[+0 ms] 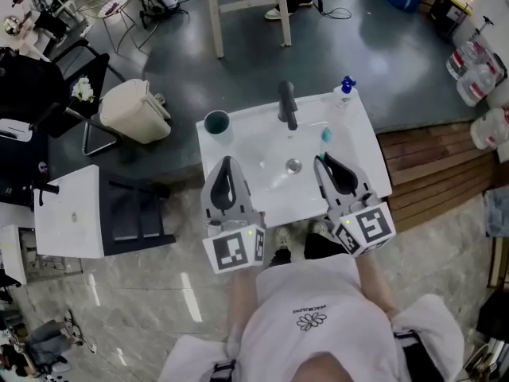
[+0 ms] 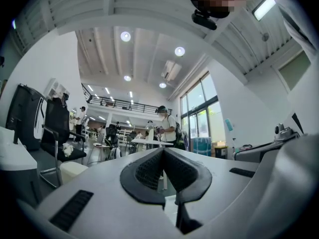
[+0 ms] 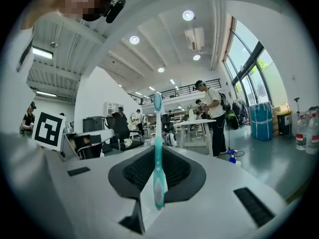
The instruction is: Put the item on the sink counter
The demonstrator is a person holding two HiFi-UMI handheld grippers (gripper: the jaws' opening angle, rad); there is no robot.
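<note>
A teal toothbrush [image 3: 158, 123] stands upright between the pads of my right gripper [image 3: 156, 151], which is shut on it. In the head view its tip [image 1: 325, 135] sticks out past the right gripper [image 1: 324, 162], over the right side of the white sink counter [image 1: 238, 146]. My left gripper [image 1: 227, 164] hangs over the counter's front left, level with the right one. Its jaws are shut with nothing between them, as the left gripper [image 2: 163, 151] view also shows. A dark faucet [image 1: 287, 104] stands at the back of the basin, with the drain [image 1: 293, 165] in the middle.
A dark green cup [image 1: 216, 122] stands on the counter's back left corner and a bottle with a blue top [image 1: 343, 92] on the back right. A beige bin [image 1: 135, 110] and a white side table [image 1: 71, 213] are to the left, wooden decking [image 1: 437, 165] to the right.
</note>
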